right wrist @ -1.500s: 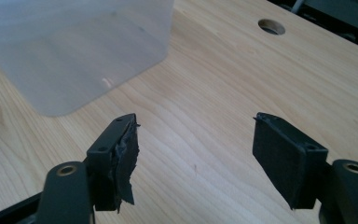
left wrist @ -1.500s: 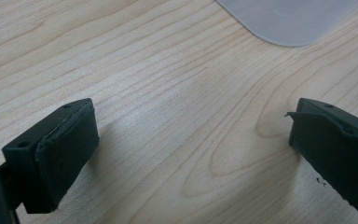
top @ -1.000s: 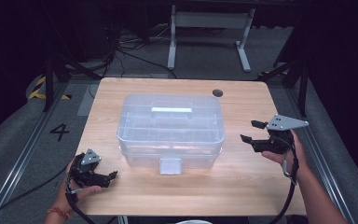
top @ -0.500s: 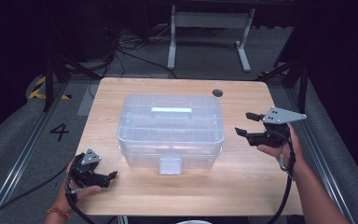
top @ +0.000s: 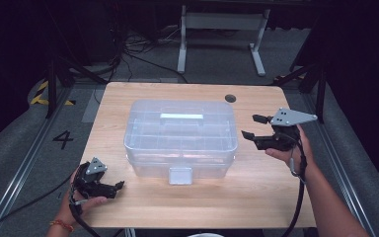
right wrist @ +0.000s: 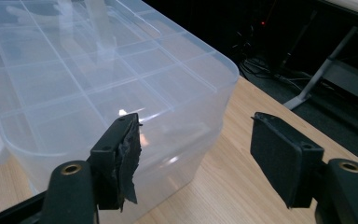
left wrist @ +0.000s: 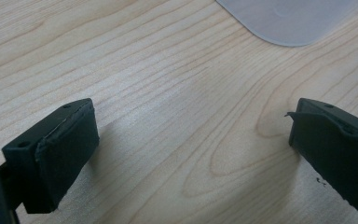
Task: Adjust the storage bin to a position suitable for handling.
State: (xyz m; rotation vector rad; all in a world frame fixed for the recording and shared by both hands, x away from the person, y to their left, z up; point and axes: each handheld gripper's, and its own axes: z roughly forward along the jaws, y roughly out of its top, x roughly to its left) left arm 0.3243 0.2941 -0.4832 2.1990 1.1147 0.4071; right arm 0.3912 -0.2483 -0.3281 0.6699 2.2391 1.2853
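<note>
High view: clear lidded plastic compartment box [top: 180,137] centred on light wooden table [top: 256,197], white latch facing the near edge. Right gripper [top: 250,126] held just off the box's right end, jaws wide, nothing between them; right gripper view puts the box corner [right wrist: 98,93] behind the left jaw. Left gripper [top: 117,185] low at near-left table corner, well apart from box, jaws wide over bare wood.

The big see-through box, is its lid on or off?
On. The lid lies flat over the clear box, and its front latch hangs down.
</note>
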